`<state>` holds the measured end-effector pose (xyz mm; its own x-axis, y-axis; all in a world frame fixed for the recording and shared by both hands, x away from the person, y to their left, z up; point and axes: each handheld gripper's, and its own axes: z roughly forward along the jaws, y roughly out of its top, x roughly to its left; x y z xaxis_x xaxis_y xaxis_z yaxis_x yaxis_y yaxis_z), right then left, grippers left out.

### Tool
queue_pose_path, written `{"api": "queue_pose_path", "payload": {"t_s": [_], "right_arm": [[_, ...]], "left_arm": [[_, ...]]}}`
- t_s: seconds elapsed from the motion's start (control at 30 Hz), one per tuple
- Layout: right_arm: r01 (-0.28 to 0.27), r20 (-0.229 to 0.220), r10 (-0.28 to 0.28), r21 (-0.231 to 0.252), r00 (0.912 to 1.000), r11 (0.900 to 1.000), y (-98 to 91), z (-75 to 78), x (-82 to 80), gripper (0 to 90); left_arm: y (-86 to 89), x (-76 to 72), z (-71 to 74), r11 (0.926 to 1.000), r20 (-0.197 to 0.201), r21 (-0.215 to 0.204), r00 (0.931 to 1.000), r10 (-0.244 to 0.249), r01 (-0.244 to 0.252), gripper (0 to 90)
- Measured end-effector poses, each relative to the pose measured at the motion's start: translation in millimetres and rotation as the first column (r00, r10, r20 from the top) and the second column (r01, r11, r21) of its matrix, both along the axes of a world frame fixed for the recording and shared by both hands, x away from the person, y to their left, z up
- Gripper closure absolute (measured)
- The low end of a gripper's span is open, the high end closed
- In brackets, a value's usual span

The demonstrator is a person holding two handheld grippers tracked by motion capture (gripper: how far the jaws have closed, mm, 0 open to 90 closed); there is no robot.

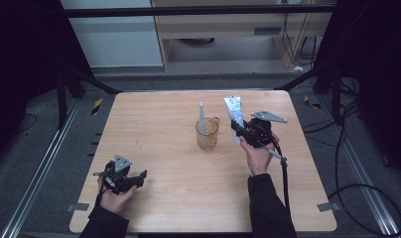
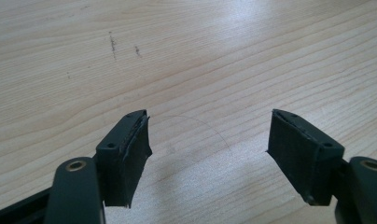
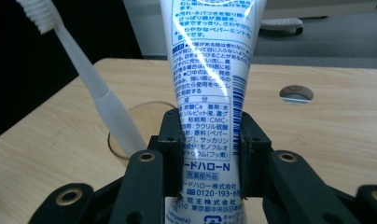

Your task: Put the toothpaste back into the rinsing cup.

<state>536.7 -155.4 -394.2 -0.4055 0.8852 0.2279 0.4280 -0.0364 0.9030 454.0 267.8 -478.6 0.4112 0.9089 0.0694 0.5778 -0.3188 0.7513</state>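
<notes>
A white toothpaste tube [image 3: 206,88] with blue print stands upright between the jaws of my right gripper [image 3: 210,154], which is shut on it. In the high view the tube [image 1: 233,110] is held above the table just right of a clear amber cup [image 1: 207,135]. A white toothbrush [image 1: 202,119] leans in that cup, brush end up; it appears at the left of the right gripper view [image 3: 95,88]. My left gripper [image 1: 137,177] rests low at the front left of the table, open, with bare wood between its pads [image 2: 130,149].
The light wooden table [image 1: 164,119] has a round cable hole [image 3: 296,93] near its far edge. Dark frame bars and cables surround the table; a cable trails from the right gripper down past the forearm.
</notes>
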Motion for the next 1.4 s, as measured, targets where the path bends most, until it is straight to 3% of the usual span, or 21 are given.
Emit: {"api": "queue_pose_path", "payload": {"t_s": [0.9, 1.4], "right_arm": [[0.022, 0.065, -0.029, 0.109, 0.9974, 0.9938, 32.1, 9.0, 52.0, 67.9], [0.008, 0.072, -0.017, 0.128, 0.9973, 0.9918, 49.1, 1.0, 65.2, 67.9]], "left_arm": [[1.7, 0.0, 2.1, 0.9998, 0.014, -0.017, 0.9999, 0.008, -0.008, 29.0], [1.7, -0.1, 2.4, 0.9998, 0.016, -0.019, 0.9998, 0.009, -0.008, 29.0]]}}
